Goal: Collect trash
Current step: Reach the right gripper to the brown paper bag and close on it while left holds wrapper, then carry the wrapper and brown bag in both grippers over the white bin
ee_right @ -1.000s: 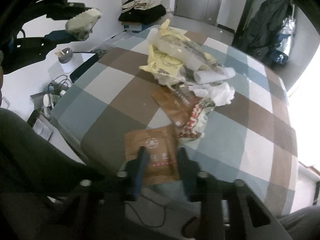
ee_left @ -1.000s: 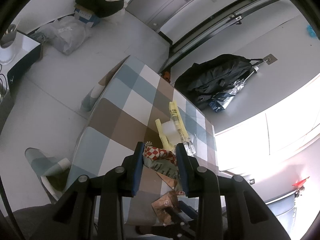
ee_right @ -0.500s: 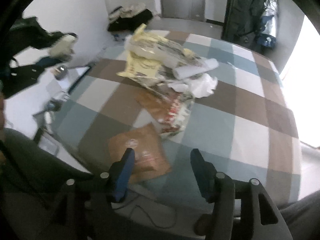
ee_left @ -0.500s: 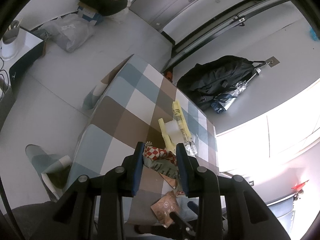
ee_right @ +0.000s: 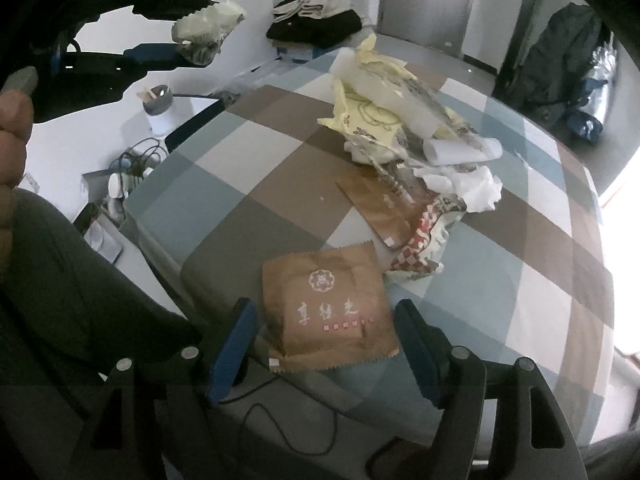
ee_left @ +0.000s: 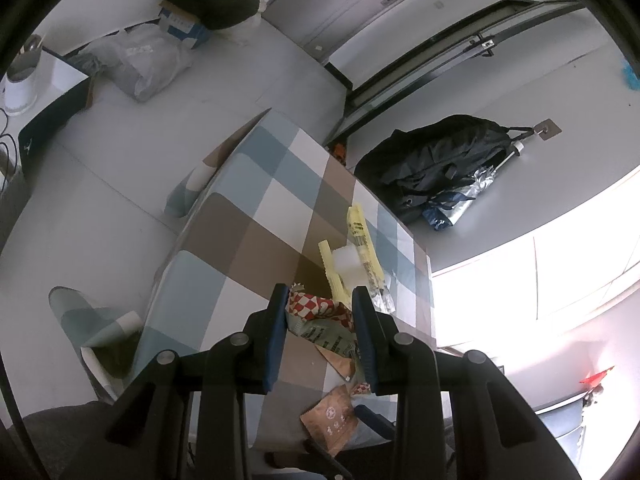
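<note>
Right tongs are opening over the counter, jaws now wide, and the brown paper packet lies flat between them near the counter's near edge, its bottom corner poking past that edge. No pad presses it. The left tongs, up and to the left in the right view, are clamped narrow on a crumpled wrapper, held in the air well away from the counter.

What could go wrong? That packet is thin and flat: if the jaws close on its sides it may buckle or skid off the edge onto the floor, where a cable lies. The wrapper up left looks pinched only at one end, so a jolt might shake it loose.

Beyond the right tongs sits the rest: a red-checked wrapper, white tissue, yellow wrappers, heaped and overlapping, so how many pieces there are I can't say. No bin or bag for the trash shows in either view. From the left camera, whatever its own jaws grip is not distinguishable from the litter behind them.
</note>
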